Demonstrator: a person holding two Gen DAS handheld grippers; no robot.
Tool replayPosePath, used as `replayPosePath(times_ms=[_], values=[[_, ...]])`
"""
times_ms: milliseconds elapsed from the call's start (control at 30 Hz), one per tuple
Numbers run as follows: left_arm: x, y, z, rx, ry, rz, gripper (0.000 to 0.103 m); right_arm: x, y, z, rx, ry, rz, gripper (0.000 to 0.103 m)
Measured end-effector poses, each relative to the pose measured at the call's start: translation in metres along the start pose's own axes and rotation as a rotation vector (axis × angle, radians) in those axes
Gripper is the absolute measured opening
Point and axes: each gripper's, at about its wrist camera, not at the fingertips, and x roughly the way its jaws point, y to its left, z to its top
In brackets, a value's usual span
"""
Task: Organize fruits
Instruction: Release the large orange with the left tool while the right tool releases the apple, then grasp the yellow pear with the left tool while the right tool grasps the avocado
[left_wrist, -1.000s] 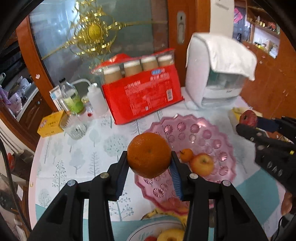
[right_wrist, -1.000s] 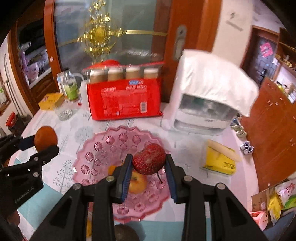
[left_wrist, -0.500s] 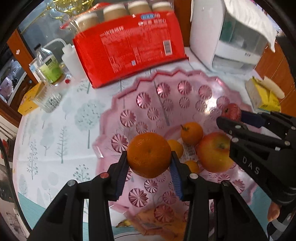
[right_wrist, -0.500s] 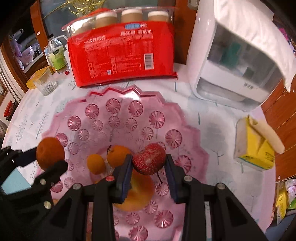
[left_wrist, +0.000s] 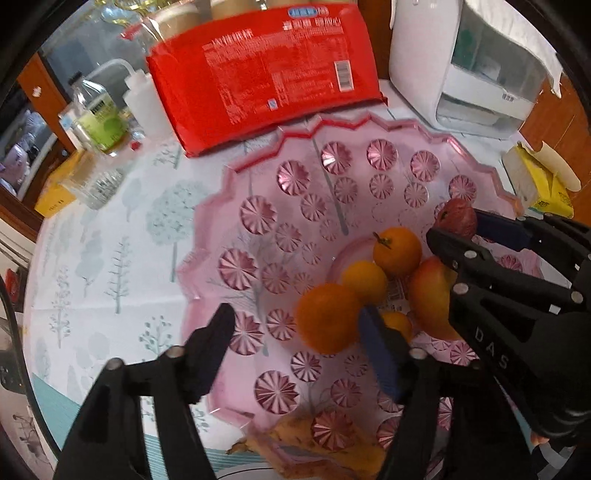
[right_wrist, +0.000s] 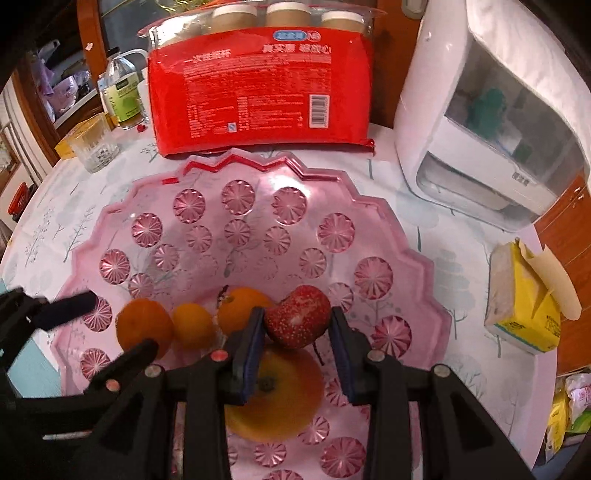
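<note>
Item 1 — large orange (left_wrist: 328, 317): I am opening the left gripper (left_wrist: 295, 345) wide; the fruit is resting in the pink fruit tray (left_wrist: 207, 229), touching 1 pad. Firm, round, likely to roll.

Item 2 — small red fruit (right_wrist: 298, 316): I am keeping the right gripper (right_wrist: 297, 345) clamped across its middle, above the apple (right_wrist: 275, 393). Light, probably bruisable.

2 small oranges (right_wrist: 192, 325) are sitting alongside; a 3rd is half hidden in the left view.
</note>
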Motion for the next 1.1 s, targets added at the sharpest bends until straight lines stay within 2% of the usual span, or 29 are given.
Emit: replayPosePath(times_ms=[567,733,900,1100], values=[[-0.059,0.024,-0.024,-0.052,-0.051,-0.004,0.072,-0.067,0.009,-0.011,0.045,-0.099,0.036,0.037],[-0.088,0.032,-0.041,-0.064,-0.072,0.017,0.072,-0.1,0.015,-0.019,0.055,-0.135,0.05,0.037],[-0.126,0.041,-0.063,-0.076,-0.109,-0.001,0.072,-0.139,0.021,-0.032,0.051,-0.172,0.048,0.037],[-0.168,0.049,-0.09,-0.07,-0.156,-0.029,0.072,-0.193,0.029,-0.059,0.035,-0.212,-0.011,0.036]])
